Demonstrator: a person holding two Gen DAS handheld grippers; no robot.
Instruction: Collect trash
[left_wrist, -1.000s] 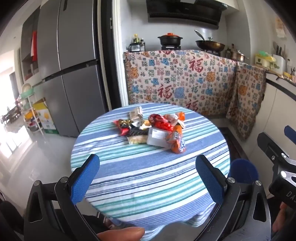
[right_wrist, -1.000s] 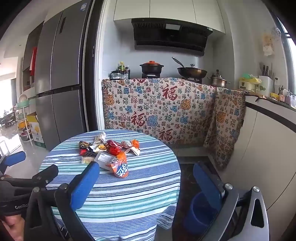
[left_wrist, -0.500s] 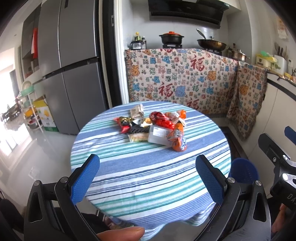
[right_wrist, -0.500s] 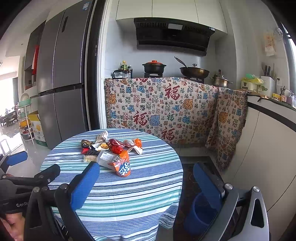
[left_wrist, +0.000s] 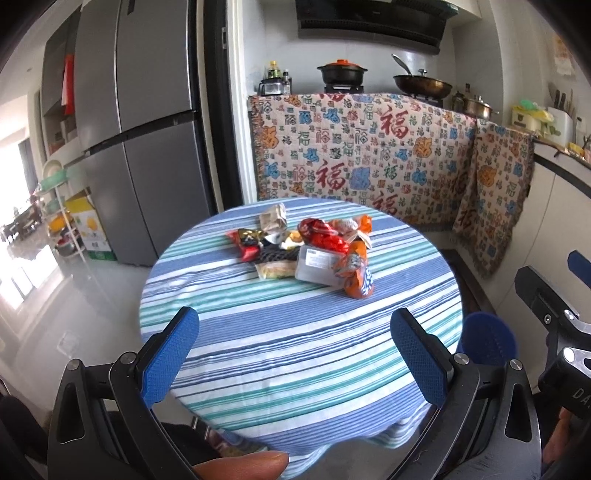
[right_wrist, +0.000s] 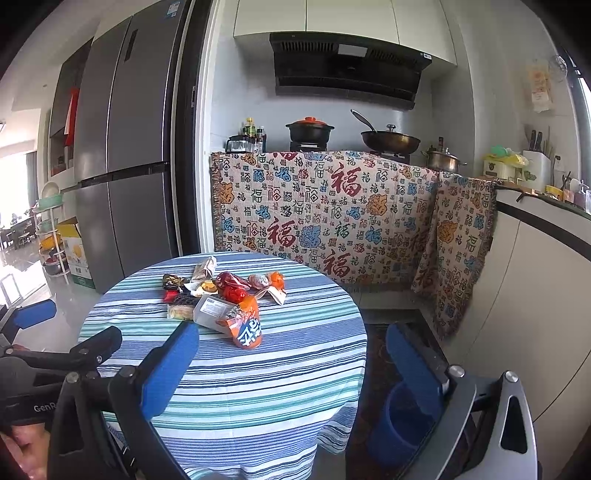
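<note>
A heap of snack wrappers lies on the far half of a round table with a blue striped cloth. Nearest in the heap are an orange chip bag and a clear plastic box. A blue bin stands on the floor right of the table. My left gripper hangs open over the table's near edge, nothing between its blue pads. My right gripper is open too, above the table's right edge, well short of the heap.
A grey fridge stands at the back left. Counters draped with a patterned cloth run behind and right of the table, with pots on the stove. White cabinets line the right side. A rack and boxes stand far left.
Both views have tilted up a little, so the table and the heap sit slightly lower in the frames. The grippers stay open and nothing on the table has moved.
</note>
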